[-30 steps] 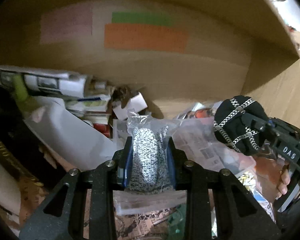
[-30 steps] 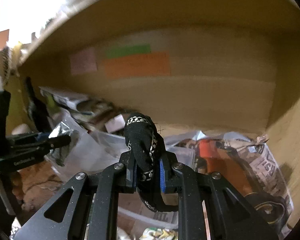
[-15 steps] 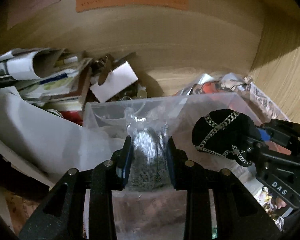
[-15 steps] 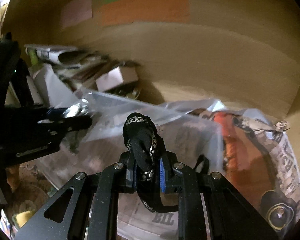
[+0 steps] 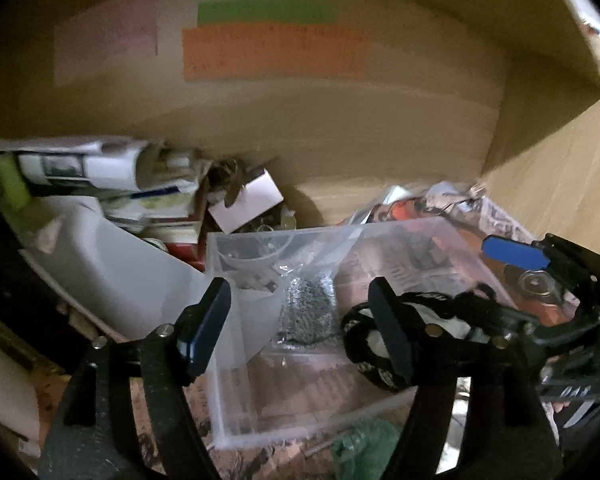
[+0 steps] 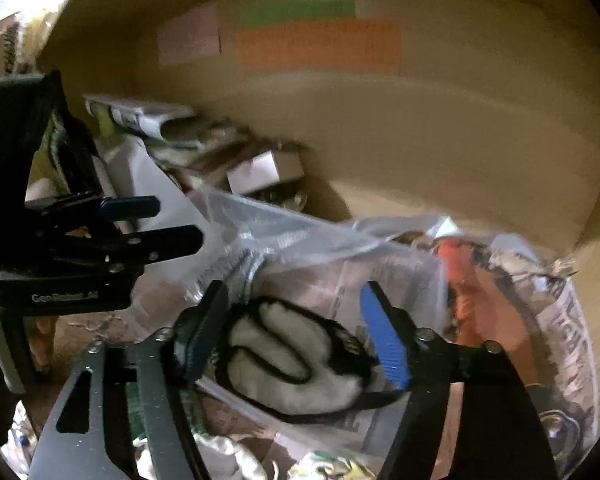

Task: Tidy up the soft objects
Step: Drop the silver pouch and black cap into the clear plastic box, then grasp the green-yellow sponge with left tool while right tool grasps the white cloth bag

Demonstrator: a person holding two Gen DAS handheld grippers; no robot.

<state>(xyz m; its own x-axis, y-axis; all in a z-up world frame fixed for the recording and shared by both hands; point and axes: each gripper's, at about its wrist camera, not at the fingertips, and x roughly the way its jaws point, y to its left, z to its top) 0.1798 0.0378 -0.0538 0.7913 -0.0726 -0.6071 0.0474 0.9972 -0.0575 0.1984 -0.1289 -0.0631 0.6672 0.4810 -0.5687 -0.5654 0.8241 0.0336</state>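
A clear plastic bin (image 5: 236, 408) sits in a cardboard box. A grey speckled soft item in a clear bag (image 5: 306, 312) lies inside the bin. A black soft item with a chain pattern and pale lining (image 6: 296, 364) lies in the bin beside it; it also shows in the left wrist view (image 5: 364, 344). My left gripper (image 5: 300, 320) is open above the bin with the grey item beyond its fingers. My right gripper (image 6: 296, 332) is open around the black item, not gripping it. The left gripper shows in the right wrist view (image 6: 156, 220).
The cardboard box wall (image 5: 340, 120) carries green, orange and pink labels. Rolled papers and a small white box (image 5: 244, 204) pile at the left. A white plastic sheet (image 5: 112, 276) lies left of the bin. Newspaper and an orange item (image 6: 460, 280) lie at the right.
Both grippers opened. The grey bagged item and the black item dropped from the jaws into the clear bin. Both grippers pulled back a little.
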